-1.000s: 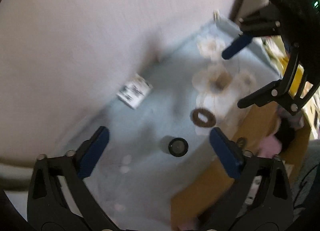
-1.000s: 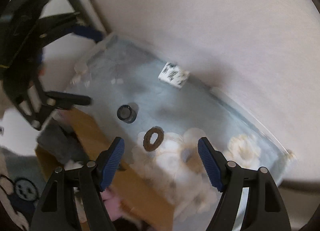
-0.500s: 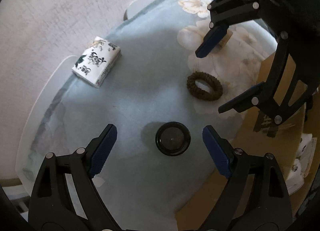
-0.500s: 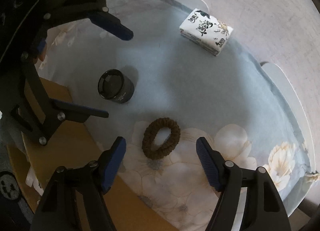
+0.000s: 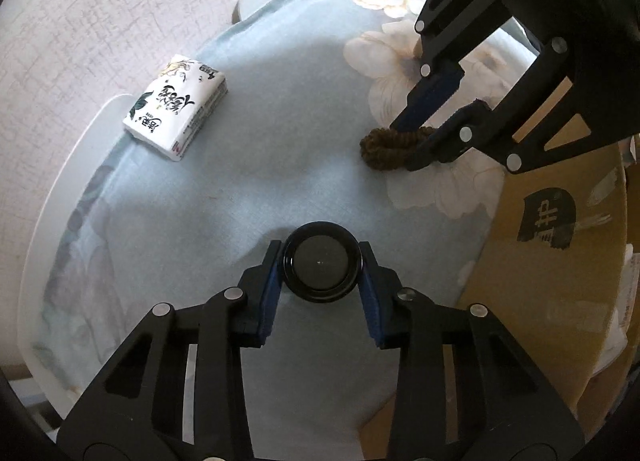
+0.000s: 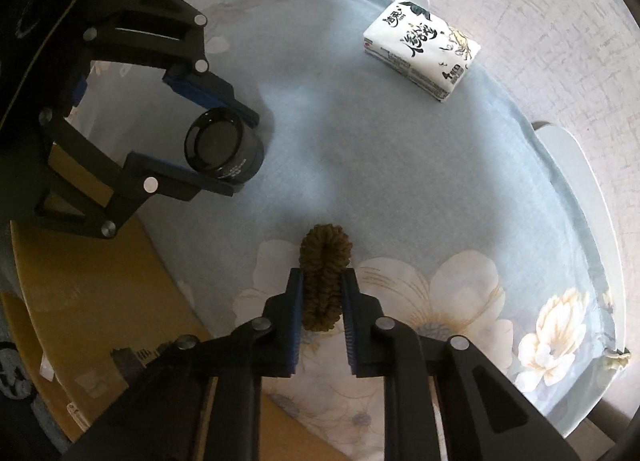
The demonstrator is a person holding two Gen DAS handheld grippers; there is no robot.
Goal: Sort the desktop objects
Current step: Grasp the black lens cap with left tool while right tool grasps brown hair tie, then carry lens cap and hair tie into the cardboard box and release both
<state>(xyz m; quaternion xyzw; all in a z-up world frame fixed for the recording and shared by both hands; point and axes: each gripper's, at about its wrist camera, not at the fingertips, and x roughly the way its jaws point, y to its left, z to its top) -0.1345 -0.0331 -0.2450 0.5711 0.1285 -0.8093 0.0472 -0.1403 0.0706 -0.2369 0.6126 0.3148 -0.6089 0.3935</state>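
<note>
The left gripper (image 5: pixel 320 273) pinches the black jar (image 5: pixel 322 267) between its jaws; the right view alone shows the jar's side wall. The right gripper (image 6: pixel 322 293) squeezes the brown hair tie (image 6: pixel 325 275) flat. A tissue pack (image 6: pixel 422 47) lies well beyond both.

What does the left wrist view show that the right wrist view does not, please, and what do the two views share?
Only the left wrist view shows the black jar lid-on from above and the dark printed label on the cardboard box. Only the right wrist view shows the jar's side wall with its small print and the brown hair tie squeezed flat. Both show the left gripper shut on the jar, the right gripper shut on the hair tie, the tissue pack and the floral cloth.
</note>
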